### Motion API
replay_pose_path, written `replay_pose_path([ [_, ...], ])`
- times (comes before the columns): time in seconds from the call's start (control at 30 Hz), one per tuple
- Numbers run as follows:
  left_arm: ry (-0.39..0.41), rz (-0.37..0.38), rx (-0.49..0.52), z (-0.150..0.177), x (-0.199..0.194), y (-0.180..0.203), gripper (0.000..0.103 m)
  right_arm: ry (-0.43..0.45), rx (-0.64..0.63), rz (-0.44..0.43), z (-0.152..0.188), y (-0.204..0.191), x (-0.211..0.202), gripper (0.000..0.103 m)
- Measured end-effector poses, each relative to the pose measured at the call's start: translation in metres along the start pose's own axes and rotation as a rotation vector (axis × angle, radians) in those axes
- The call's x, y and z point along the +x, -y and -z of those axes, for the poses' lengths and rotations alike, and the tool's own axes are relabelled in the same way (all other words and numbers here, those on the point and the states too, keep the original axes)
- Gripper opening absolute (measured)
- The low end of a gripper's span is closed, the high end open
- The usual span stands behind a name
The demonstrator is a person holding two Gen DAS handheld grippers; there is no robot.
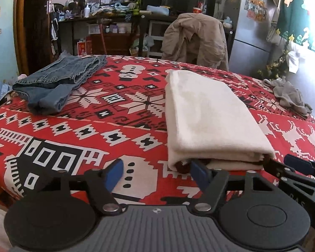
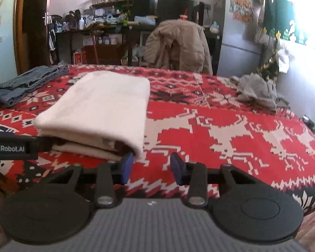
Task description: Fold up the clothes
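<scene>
A folded white cloth (image 1: 210, 115) (image 2: 103, 105) lies on the red patterned tablecloth (image 1: 90, 113) (image 2: 231, 113), its near edge showing stacked layers. My left gripper (image 1: 157, 173) is open at that edge's left corner; its right blue fingertip (image 1: 198, 173) sits against the fold and only tablecloth lies between the pads. My right gripper (image 2: 152, 167) is open at the right corner, its left blue fingertip (image 2: 127, 166) just under the cloth's edge, nothing between the pads. The right gripper (image 1: 283, 163) also shows in the left wrist view, and the left gripper's body (image 2: 10, 147) in the right wrist view.
Folded blue jeans (image 1: 56, 82) (image 2: 27, 79) lie at the far left of the table. A crumpled grey garment (image 1: 289, 94) (image 2: 256, 90) lies at the far right. A beige jacket (image 1: 195, 37) (image 2: 178, 44) hangs over a chair behind the table, beside a fridge (image 1: 252, 31).
</scene>
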State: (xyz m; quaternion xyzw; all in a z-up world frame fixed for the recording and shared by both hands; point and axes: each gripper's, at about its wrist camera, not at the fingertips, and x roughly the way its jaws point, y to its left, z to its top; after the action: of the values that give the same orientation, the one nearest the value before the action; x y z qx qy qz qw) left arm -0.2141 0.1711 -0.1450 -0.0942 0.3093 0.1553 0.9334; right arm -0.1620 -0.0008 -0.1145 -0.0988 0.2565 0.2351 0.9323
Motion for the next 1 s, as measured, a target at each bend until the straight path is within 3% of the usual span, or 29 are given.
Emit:
replay_pose_path([
  [0.37, 0.001, -0.003, 0.003, 0.001, -0.001, 0.001, 0.066, 0.037, 0.048, 0.016, -0.001, -0.007, 0.014, 0.041],
  [0.4, 0.001, -0.003, 0.005, 0.001, -0.001, 0.002, 0.066, 0.036, 0.045, -0.001, -0.002, -0.008, 0.014, 0.028],
  [0.43, 0.002, -0.004, 0.007, 0.001, -0.001, 0.002, 0.064, 0.036, 0.042, -0.019, -0.002, -0.008, 0.015, 0.009],
  [0.6, 0.002, 0.028, 0.019, 0.002, -0.004, 0.003, 0.040, 0.043, 0.026, -0.039, -0.003, -0.013, 0.008, 0.007],
  [0.77, 0.013, 0.015, 0.049, 0.002, -0.007, 0.007, 0.034, 0.047, 0.047, -0.054, -0.002, -0.013, -0.005, 0.005],
  [0.93, -0.007, 0.030, -0.056, -0.004, -0.007, -0.012, 0.033, 0.034, 0.035, -0.062, -0.001, -0.011, -0.011, 0.004],
  [1.0, -0.002, 0.027, -0.097, -0.007, -0.011, -0.021, 0.025, 0.034, 0.046, -0.070, -0.001, -0.007, -0.016, 0.004],
])
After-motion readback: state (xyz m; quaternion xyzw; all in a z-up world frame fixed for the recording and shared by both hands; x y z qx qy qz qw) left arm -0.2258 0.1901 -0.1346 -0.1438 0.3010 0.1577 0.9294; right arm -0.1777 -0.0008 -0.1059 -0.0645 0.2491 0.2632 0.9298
